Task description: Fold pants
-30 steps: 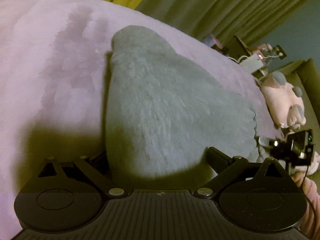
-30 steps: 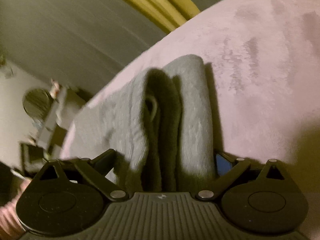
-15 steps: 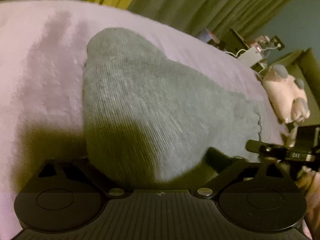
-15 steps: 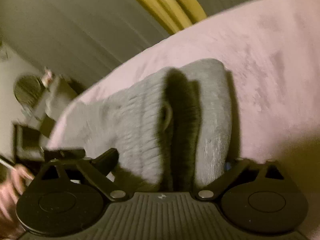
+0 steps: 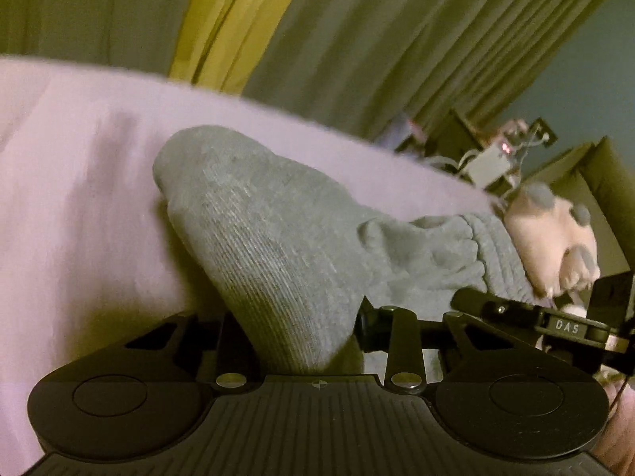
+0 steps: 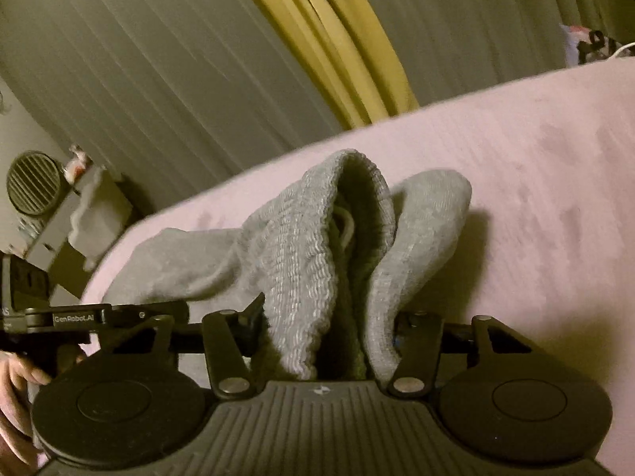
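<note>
Fingertips of left tool (image 5: 301, 337) and right tool (image 6: 333, 341) buried under gray pants (image 5: 285, 246). Far curtains (image 6: 158, 79) and bed (image 5: 79, 198) edge blurred. Far-right clutter too small to identify.

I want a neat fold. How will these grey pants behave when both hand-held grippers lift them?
Probably floppy: the grey pants sag and bunch between the clamped ends. Likely light, draping softly over the pink blanket. The ribbed knit should grip, not slip.

pants (image 5: 285, 238) on bed (image 5: 79, 198) — curtains (image 5: 357, 39) behind, plush toy (image 5: 555, 238) right
</note>
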